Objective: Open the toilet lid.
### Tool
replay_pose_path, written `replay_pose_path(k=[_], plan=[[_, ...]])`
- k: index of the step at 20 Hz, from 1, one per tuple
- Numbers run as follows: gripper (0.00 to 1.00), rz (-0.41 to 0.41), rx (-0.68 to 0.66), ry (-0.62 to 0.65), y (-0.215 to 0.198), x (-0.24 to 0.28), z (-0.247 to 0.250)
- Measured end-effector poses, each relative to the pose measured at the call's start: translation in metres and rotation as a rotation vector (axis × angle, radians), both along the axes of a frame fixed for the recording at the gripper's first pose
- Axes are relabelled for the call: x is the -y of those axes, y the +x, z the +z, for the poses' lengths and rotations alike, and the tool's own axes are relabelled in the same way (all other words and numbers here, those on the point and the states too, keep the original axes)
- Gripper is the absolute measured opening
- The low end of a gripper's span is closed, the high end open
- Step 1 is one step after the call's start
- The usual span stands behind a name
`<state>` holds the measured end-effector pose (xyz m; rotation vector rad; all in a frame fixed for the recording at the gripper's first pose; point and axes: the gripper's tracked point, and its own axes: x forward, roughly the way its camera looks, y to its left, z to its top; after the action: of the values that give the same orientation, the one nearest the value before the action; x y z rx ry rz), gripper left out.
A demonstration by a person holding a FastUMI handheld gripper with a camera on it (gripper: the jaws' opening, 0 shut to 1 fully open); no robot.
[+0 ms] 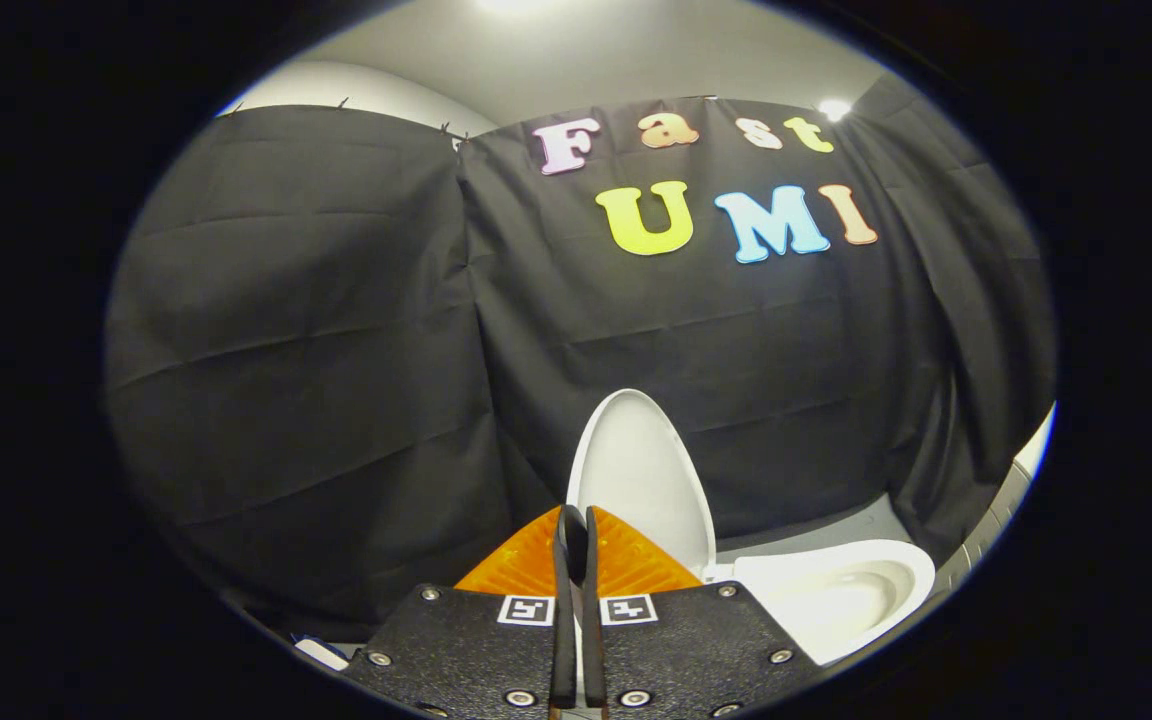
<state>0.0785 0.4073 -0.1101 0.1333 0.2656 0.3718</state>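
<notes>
The lid [641, 475] stands raised, close to upright, just beyond the fingertips of the gripper [579, 520], and its edge sits between the two fingers, which have closed down to a narrow slit. They seem to pinch that edge, though the fisheye bends things so much here that contact on both sides cannot be confirmed. The open bowl [841, 595] lies beside the lid, its hollow in plain sight.

By my reading the lifting is nearly or wholly done, and the step in hand is bringing the lid to its resting lean. The next move probably calls for making sure the lid rests back far enough to stay up unaided, then parting the fingers and drawing straight away without tugging it forward.

The count: one toilet, one lid, one bowl, one gripper with two fingers.
</notes>
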Motion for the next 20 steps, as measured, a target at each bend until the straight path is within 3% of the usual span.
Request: replay_pose_path(k=[10,12,20], plan=[[0.03,0.024,-0.048,0.057,-0.001,-0.027,-0.011],[0.07,0.011,-0.059,0.085,-0.002,-0.027,-0.009],[0.1,0.003,-0.053,0.048,-0.002,-0.02,-0.01]])
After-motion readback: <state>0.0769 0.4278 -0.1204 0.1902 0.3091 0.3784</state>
